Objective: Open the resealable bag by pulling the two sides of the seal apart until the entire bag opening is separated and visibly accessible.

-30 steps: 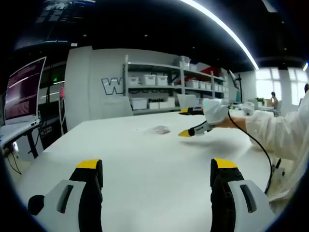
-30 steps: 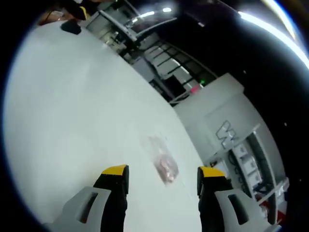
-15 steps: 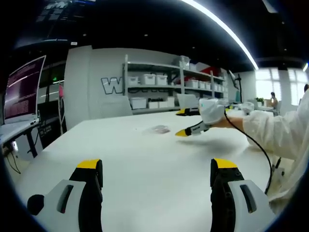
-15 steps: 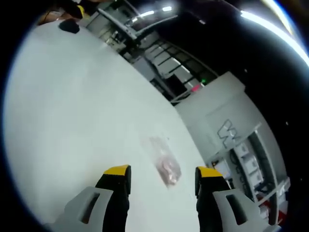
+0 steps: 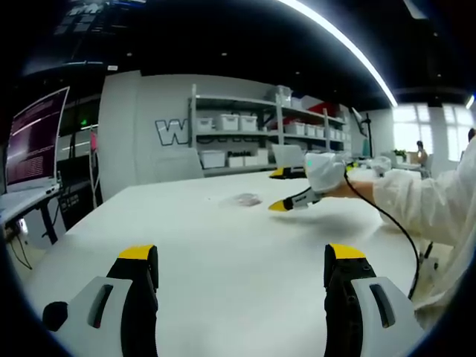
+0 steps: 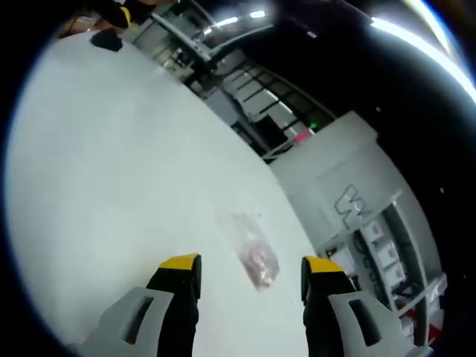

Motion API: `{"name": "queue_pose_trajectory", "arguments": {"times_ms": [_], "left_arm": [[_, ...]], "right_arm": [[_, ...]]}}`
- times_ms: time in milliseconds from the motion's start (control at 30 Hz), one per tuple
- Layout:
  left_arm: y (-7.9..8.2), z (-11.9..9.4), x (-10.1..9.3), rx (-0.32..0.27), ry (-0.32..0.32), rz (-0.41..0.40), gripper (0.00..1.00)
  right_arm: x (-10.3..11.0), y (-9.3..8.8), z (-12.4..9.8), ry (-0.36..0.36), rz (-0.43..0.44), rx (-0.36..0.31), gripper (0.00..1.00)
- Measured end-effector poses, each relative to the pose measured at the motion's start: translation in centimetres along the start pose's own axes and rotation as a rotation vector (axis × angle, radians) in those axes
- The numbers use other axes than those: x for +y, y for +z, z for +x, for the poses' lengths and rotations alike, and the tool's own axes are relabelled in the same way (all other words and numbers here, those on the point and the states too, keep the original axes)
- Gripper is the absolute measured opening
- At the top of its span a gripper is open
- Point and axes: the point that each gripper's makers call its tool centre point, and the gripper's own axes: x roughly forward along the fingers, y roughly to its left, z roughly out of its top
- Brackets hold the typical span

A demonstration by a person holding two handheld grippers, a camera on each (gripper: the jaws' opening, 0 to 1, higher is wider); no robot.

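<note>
Resealable bag point(image 6: 253, 251) flat on the white worktop point(image 6: 111, 163), clear, something pinkish inside. Straight ahead of the right gripper point(image 6: 251, 269), just beyond the released, empty fingers point(image 6: 178, 264), long axis running roughly along the line of reach, the clear end farther away. Which end carries the seal: cannot tell. Left gripper point(image 5: 241, 254) likewise spread wide, holding nothing, well apart from the bag point(image 5: 243, 199), which lies far across the worktop point(image 5: 223, 260). Right side clearly nearer; likely first to pinch one lip.

The left gripper point(image 5: 242, 268) is held level, jaws spread wide. The right gripper point(image 6: 251, 269) is held tilted, jaws likewise parted, nothing gripped.
</note>
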Motion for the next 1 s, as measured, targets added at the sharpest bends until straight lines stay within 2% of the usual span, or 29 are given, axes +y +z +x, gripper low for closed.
{"name": "queue_pose_trajectory", "arguments": {"times_ms": [200, 600, 767, 1000], "left_arm": [[-0.1, -0.2, 0.0, 0.001, 0.001, 0.001, 0.92], [-0.1, -0.3, 0.5, -0.005, 0.008, 0.000, 0.92], [-0.1, -0.3, 0.4, -0.005, 0.007, 0.000, 0.92], [-0.3, -0.4, 0.8, -0.004, 0.019, -0.002, 0.92]], "right_arm": [[-0.4, 0.0, 0.8, -0.002, 0.006, -0.004, 0.53], [0.2, -0.3, 2.2, 0.004, 0.020, 0.011, 0.52], [-0.2, 0.1, 3.5, 0.004, 0.025, 0.011, 0.51], [-0.3, 1.0, 3.1, -0.004, 0.035, -0.014, 0.50]]}}
